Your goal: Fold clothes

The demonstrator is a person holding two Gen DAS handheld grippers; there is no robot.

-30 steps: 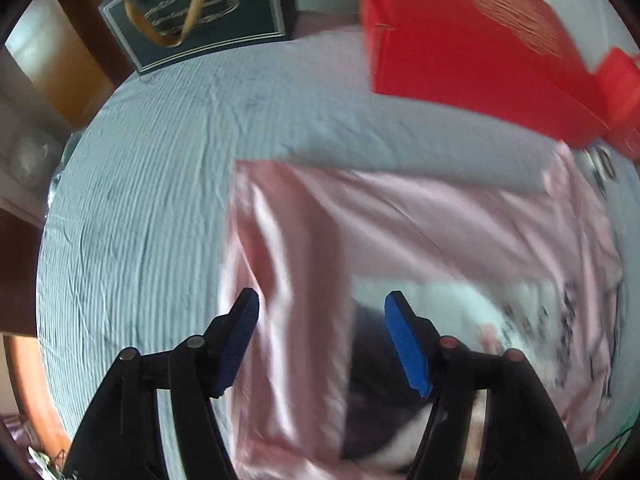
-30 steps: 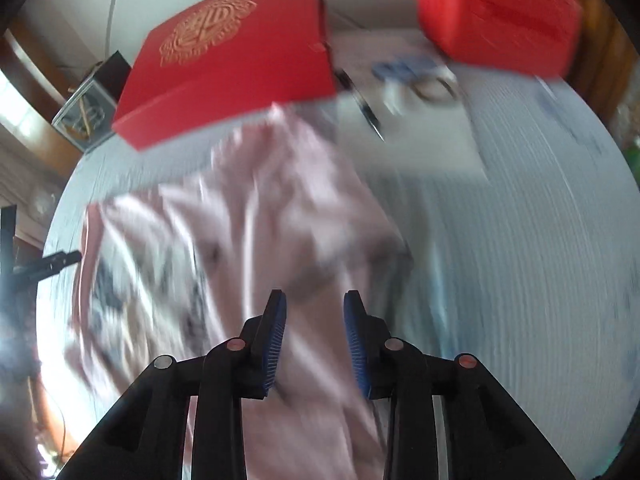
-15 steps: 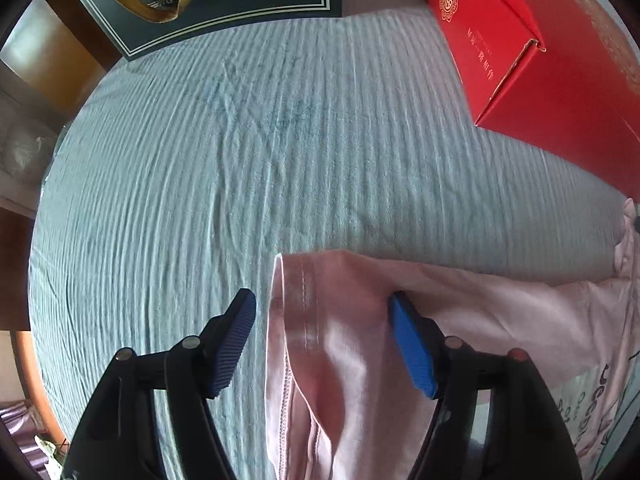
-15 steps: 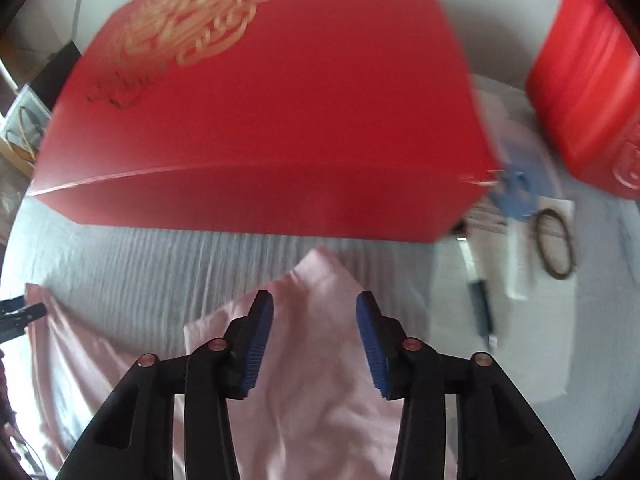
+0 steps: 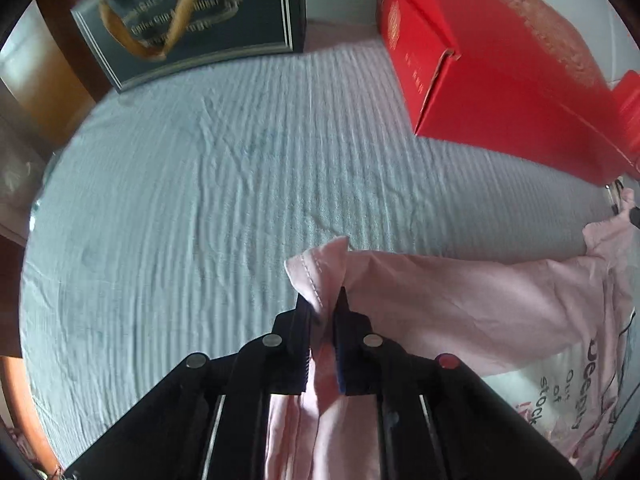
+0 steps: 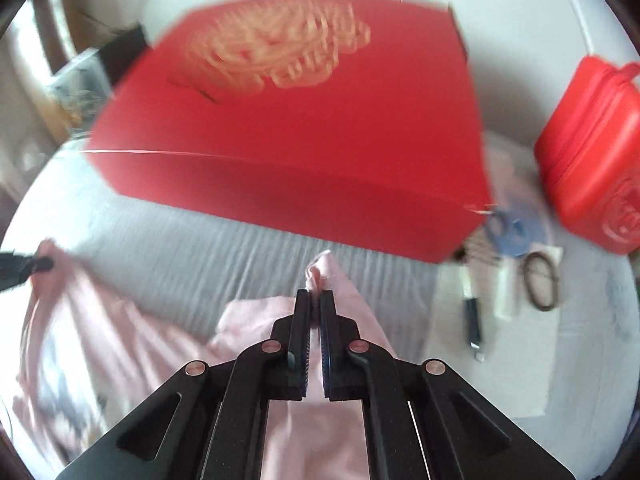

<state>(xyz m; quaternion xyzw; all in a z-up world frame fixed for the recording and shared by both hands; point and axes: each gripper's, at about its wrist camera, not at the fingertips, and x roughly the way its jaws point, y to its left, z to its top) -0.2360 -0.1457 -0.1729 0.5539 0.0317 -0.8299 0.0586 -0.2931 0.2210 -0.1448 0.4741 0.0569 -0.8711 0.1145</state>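
A pink T-shirt (image 5: 460, 304) with dark printed lettering lies on a grey-blue ribbed cloth (image 5: 224, 200). My left gripper (image 5: 322, 300) is shut on a hemmed corner of the shirt, which bunches up above the fingertips. In the right wrist view my right gripper (image 6: 315, 294) is shut on another corner of the pink T-shirt (image 6: 280, 320), and the fabric drapes down under the fingers. The left gripper's tip (image 6: 24, 266) shows at the far left edge, pinching the shirt.
A large red box (image 6: 304, 120) stands just behind the shirt; it also shows in the left wrist view (image 5: 492, 64). A dark gift bag (image 5: 192, 16) stands at the back left. A red case (image 6: 592, 152), papers, a pen (image 6: 474, 324) and a hair tie (image 6: 540, 280) lie to the right.
Both grippers went from open around the shirt's corners to shut on them. The pinched fabric now stands bunched between each pair of fingers.
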